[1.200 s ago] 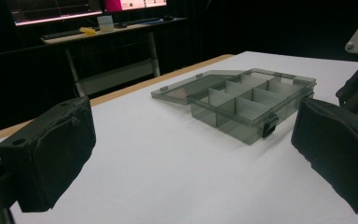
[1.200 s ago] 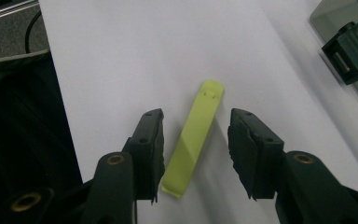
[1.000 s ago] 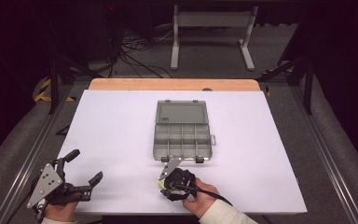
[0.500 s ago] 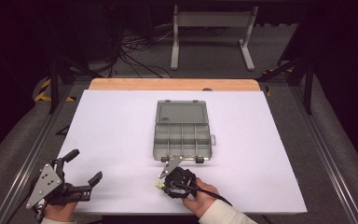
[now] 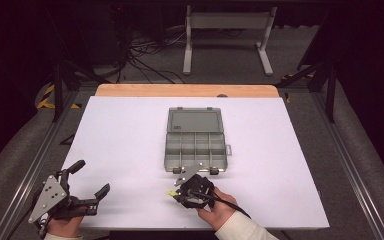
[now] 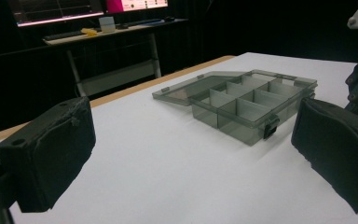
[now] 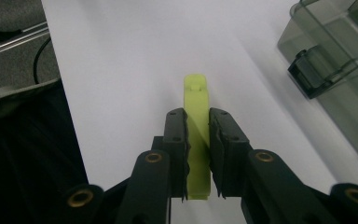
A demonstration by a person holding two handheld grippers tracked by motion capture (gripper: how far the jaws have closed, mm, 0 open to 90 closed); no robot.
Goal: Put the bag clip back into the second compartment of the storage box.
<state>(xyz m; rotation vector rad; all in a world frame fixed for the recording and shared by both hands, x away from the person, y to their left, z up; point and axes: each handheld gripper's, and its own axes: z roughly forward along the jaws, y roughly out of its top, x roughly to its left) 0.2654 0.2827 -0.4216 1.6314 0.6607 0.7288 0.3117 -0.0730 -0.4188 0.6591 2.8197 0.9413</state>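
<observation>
A smoky grey compartment box (image 5: 195, 148) lies open mid-table, its lid (image 5: 195, 121) folded flat away from me. Just in front of it my right gripper (image 5: 179, 192) is shut on a small yellow-green plastic piece (image 5: 171, 192). In the right gripper view the piece (image 7: 196, 100) stands on edge between the jaws of the right gripper (image 7: 197, 122), just above the white table, with the box's latch (image 7: 307, 70) to the right. My left gripper (image 5: 91, 179) rests open at the table's near left corner. Its pads (image 6: 51, 149) frame the box (image 6: 247, 102) farther off, with nothing between them.
The white tabletop (image 5: 120, 140) has a wooden strip (image 5: 185, 90) along its far edge. Beyond it are cables and a grey stand (image 5: 227, 30) on the dark floor. Metal rails (image 5: 350, 170) run along both sides of the table.
My right gripper has shifted slightly in front of the box, still holding the yellow-green piece. The left gripper has not moved.
</observation>
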